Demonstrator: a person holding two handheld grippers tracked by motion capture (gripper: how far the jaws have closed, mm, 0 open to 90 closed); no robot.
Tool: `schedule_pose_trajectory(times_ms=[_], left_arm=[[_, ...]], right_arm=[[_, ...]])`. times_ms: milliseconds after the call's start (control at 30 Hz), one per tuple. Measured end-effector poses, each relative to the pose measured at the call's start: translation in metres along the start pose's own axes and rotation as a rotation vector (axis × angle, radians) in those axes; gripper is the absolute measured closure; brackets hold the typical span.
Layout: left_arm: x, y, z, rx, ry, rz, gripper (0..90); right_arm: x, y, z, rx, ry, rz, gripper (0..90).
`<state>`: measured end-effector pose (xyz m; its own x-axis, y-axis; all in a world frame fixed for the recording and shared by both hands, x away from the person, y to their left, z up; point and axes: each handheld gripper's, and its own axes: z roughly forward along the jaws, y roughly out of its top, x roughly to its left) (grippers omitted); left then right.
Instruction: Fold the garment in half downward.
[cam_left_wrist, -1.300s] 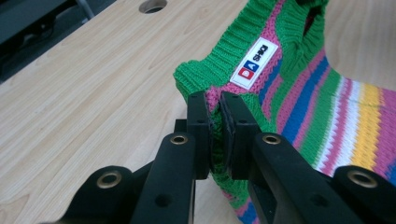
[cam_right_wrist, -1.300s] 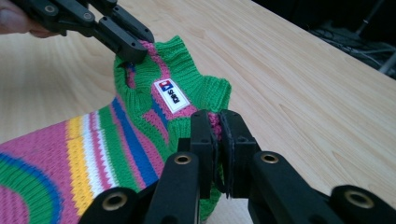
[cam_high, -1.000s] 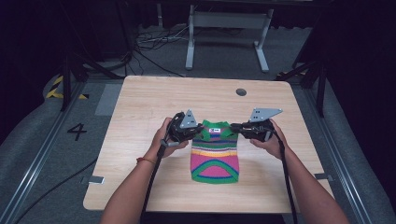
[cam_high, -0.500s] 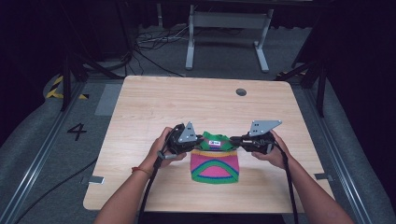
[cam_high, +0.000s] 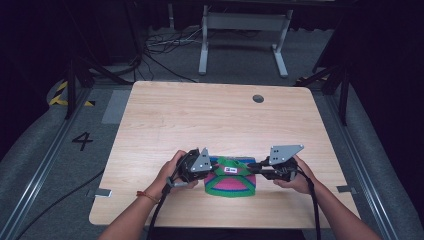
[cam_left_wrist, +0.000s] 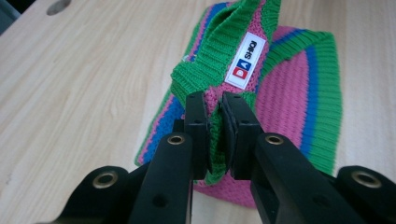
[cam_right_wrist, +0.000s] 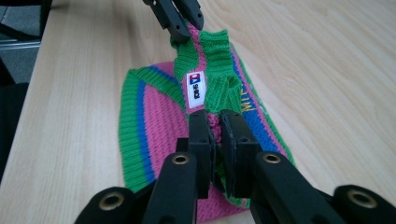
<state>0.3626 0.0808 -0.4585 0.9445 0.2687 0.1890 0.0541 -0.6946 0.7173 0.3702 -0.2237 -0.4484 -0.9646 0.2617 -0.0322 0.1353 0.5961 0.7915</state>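
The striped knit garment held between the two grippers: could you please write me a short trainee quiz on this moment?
1. True or false: the left gripper is shut on the knit garment.
2. What sits on the garment's green ribbed band? A) a white label B) a metal button C) a zip
3. Fill in: the garment's lower part rests on the wooden ____.

Key:
1. True. The left gripper view shows its jaws pinching a knit fold; the right gripper grips likewise at the other side.
2. A, the white label with blue and red marks.
3. table.
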Motion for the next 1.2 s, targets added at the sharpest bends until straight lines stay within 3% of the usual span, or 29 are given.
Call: schedule_pose_trajectory(times_ms=[333, 867, 1100, 1200], left_arm=[[-0.017, -0.01, 0.003, 0.061, -0.037, 0.006, 80.1], [-0.039, -0.019, -0.004, 0.108, -0.069, 0.041, 78.1], [-0.044, -0.026, -0.008, 0.137, -0.075, 0.02, 73.7], [-0.043, -0.029, -0.016, 0.122, -0.064, 0.002, 71.2]], right_arm=[[0.014, -0.009, 0.005, 0.065, 0.026, -0.013, 83.3], [0.031, -0.021, 0.007, 0.12, 0.045, -0.03, 80.0], [0.036, -0.027, 0.003, 0.129, 0.045, -0.028, 78.5], [0.038, -0.03, -0.002, 0.129, 0.04, -0.025, 76.4]])
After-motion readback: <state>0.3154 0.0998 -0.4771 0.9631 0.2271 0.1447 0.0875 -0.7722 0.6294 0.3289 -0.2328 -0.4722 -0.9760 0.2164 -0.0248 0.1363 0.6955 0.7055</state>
